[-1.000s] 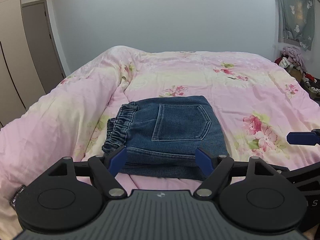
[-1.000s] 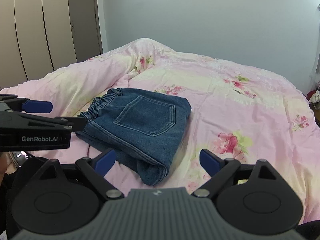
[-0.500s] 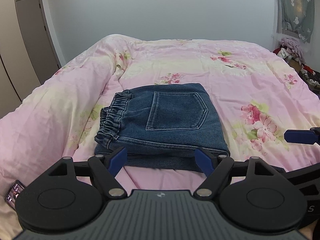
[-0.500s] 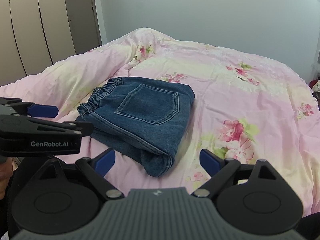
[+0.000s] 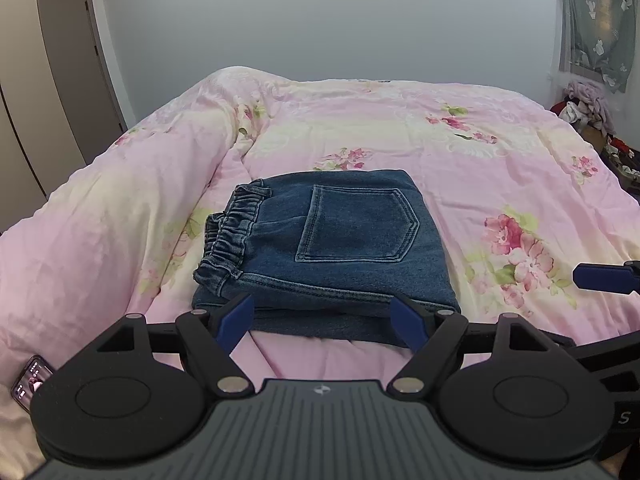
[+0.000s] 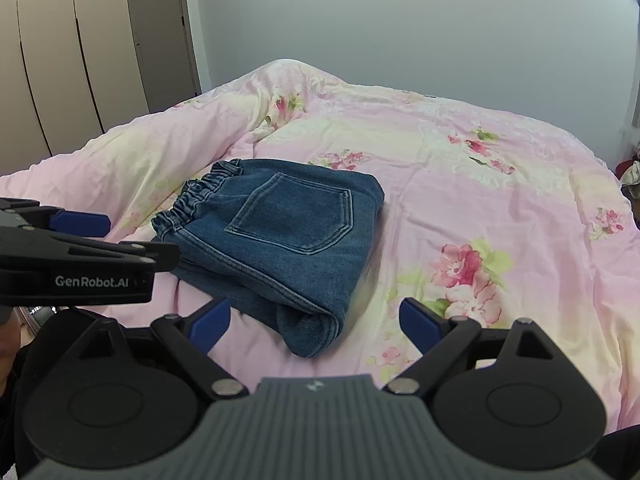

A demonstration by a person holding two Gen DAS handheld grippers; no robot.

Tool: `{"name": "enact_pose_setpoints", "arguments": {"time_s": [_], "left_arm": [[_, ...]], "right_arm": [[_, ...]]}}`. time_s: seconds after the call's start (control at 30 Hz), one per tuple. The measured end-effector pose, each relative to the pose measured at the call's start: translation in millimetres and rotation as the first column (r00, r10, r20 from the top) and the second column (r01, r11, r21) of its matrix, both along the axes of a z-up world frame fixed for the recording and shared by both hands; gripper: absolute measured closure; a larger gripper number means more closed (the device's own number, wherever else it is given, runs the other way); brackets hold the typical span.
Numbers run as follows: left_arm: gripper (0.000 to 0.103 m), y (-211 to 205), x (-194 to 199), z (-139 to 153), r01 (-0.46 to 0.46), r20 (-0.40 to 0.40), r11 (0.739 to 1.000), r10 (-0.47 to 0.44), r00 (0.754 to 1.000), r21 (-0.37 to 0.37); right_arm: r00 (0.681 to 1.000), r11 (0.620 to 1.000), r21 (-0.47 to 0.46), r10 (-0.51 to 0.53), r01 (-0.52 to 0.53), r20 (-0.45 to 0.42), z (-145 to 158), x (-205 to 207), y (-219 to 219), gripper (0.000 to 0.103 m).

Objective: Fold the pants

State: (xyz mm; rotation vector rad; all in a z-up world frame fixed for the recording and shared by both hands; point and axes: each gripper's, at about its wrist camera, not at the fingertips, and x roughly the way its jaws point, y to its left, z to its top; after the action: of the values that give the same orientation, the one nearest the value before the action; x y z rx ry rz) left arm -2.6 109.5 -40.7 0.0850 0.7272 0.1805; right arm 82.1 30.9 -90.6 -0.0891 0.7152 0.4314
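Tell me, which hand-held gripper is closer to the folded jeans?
Left. The left hand-held gripper hangs open right at the near edge of the folded jeans. The right hand-held gripper is open too, off by their near corner with pink quilt between.

Folded pants [image 5: 328,248] on bed [image 5: 500,168]
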Motion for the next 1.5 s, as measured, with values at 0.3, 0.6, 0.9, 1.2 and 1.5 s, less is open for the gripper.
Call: {"name": "enact_pose_setpoints", "arguments": {"time_s": [0.3, 0.6, 0.9, 1.2, 1.5], "left_arm": [[0.012, 0.7, -0.4, 1.6, 0.000, 0.002, 1.000, 0.000, 1.000, 0.000], [0.012, 0.1, 0.6, 4.7, -0.006, -0.002, 1.000, 0.006, 1.000, 0.005], [0.012, -2.2, 0.8, 4.9, -0.007, -0.004, 1.000, 0.007, 1.000, 0.009], [0.012, -3.9, 0.7, 5.4, -0.009, -0.005, 1.000, 0.009, 1.000, 0.009], [0.012, -4.2, 0.7, 5.7, -0.009, -0.005, 1.000, 0.009, 1.000, 0.008]], "right_arm": [[1.000, 1.000, 0.001, 0.000, 0.000, 0.002, 1.1, 0.3, 0.1, 0.015], [1.000, 1.000, 0.013, -0.007, 0.007, 0.002, 4.9, 0.0, -2.3, 0.015], [1.000, 1.000, 0.016, -0.005, 0.005, 0.004, 5.6, -0.4, -4.1, 0.015], [1.000, 1.000, 0.026, -0.018, 0.018, 0.002, 6.0, 0.0, -5.1, 0.014], [1.000, 0.999, 0.028, -0.015, 0.015, -0.004, 5.1, 0.5, -4.3, 0.014]]}}
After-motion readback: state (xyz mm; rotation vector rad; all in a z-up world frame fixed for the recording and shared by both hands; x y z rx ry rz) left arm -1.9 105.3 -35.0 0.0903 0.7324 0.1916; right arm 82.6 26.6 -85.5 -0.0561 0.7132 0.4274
